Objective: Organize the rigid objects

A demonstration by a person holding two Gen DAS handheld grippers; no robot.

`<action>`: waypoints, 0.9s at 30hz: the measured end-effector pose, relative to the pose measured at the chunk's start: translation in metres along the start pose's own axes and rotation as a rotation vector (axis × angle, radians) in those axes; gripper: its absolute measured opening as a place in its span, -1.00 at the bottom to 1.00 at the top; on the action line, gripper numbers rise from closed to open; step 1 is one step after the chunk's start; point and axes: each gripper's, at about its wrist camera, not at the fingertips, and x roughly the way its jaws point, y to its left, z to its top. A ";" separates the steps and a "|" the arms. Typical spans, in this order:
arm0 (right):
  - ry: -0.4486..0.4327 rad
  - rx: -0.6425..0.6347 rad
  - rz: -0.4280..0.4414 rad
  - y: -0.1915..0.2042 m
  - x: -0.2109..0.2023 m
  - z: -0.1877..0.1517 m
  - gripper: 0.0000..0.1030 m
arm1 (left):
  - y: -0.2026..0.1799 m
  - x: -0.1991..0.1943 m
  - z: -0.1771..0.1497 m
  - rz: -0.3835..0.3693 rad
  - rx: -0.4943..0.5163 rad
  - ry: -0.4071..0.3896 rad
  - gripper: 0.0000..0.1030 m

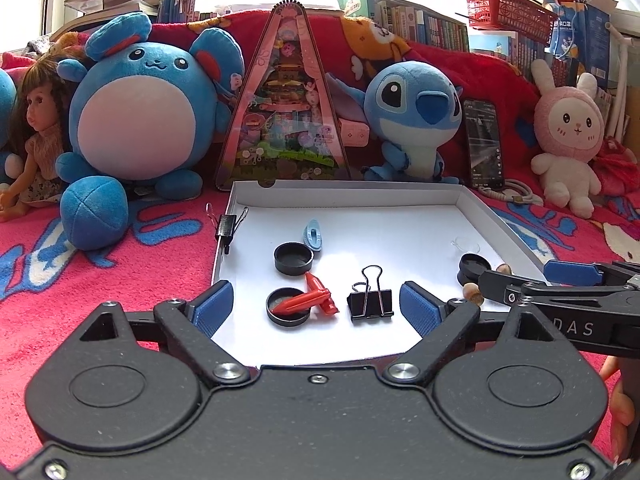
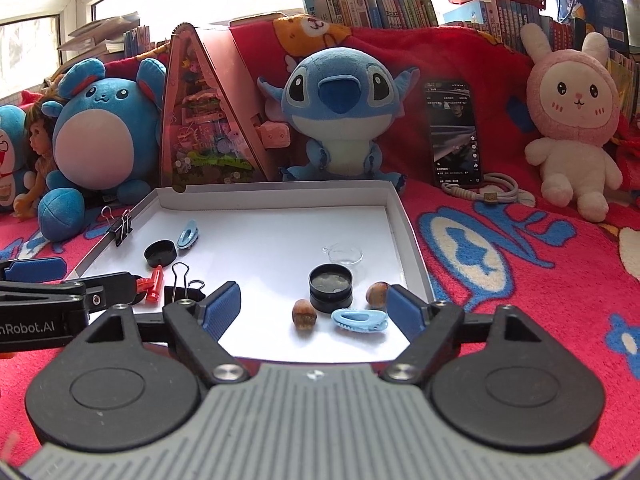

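A shallow white box [image 1: 464, 200] lies on the red blanket with small items in it. My left gripper [image 1: 316, 306] is open above its near left part, with nothing pressed between the pads. Just ahead lie a red plastic piece [image 1: 316, 298] across a black lid [image 1: 288, 316], a black binder clip [image 1: 370, 298], a black cap [image 1: 293, 259] and a blue hair clip [image 1: 314, 234]. My right gripper [image 2: 314, 312] is open over the near right part. Ahead of it are a black tin [image 2: 331, 286], two brown nuts [image 2: 305, 314], a second blue hair clip [image 2: 360, 320] and a clear dish [image 2: 343, 254].
A second binder clip [image 1: 228, 224] grips the box's left wall. Plush toys [image 1: 136, 108], a doll [image 1: 36, 136], a triangular pink toy box [image 1: 286, 100] and a phone [image 1: 484, 144] with its cable stand behind the box. Books and a red basket [image 1: 504, 8] fill the back.
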 end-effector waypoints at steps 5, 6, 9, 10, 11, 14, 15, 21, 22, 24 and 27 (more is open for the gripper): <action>0.003 0.010 -0.005 -0.003 -0.003 -0.002 0.76 | 0.000 -0.006 -0.003 0.001 -0.002 -0.005 0.81; 0.004 0.012 -0.007 -0.004 -0.004 -0.003 0.77 | 0.001 -0.008 -0.003 -0.001 -0.004 -0.007 0.81; 0.002 0.010 -0.012 -0.005 -0.009 -0.005 0.82 | 0.002 -0.014 -0.007 -0.005 -0.011 -0.005 0.82; 0.001 0.010 -0.013 -0.005 -0.011 -0.006 0.83 | 0.003 -0.016 -0.008 -0.007 -0.015 -0.004 0.82; -0.003 0.009 -0.016 -0.005 -0.013 -0.007 0.87 | 0.004 -0.018 -0.009 -0.009 -0.018 -0.003 0.82; -0.006 0.009 -0.018 -0.006 -0.018 -0.011 0.93 | 0.005 -0.023 -0.012 -0.010 -0.018 0.001 0.82; -0.007 0.007 -0.020 -0.006 -0.020 -0.012 0.94 | 0.005 -0.024 -0.014 -0.007 -0.015 0.002 0.83; -0.003 0.003 -0.027 -0.007 -0.024 -0.017 0.97 | 0.007 -0.030 -0.021 0.001 -0.018 0.013 0.83; -0.003 0.003 -0.028 -0.007 -0.024 -0.018 0.97 | 0.007 -0.031 -0.022 -0.001 -0.021 0.015 0.83; 0.000 0.002 -0.029 -0.007 -0.025 -0.020 0.98 | 0.007 -0.033 -0.025 -0.004 -0.020 0.017 0.83; 0.004 0.000 -0.031 -0.008 -0.027 -0.025 1.00 | 0.005 -0.036 -0.029 0.000 -0.011 0.015 0.83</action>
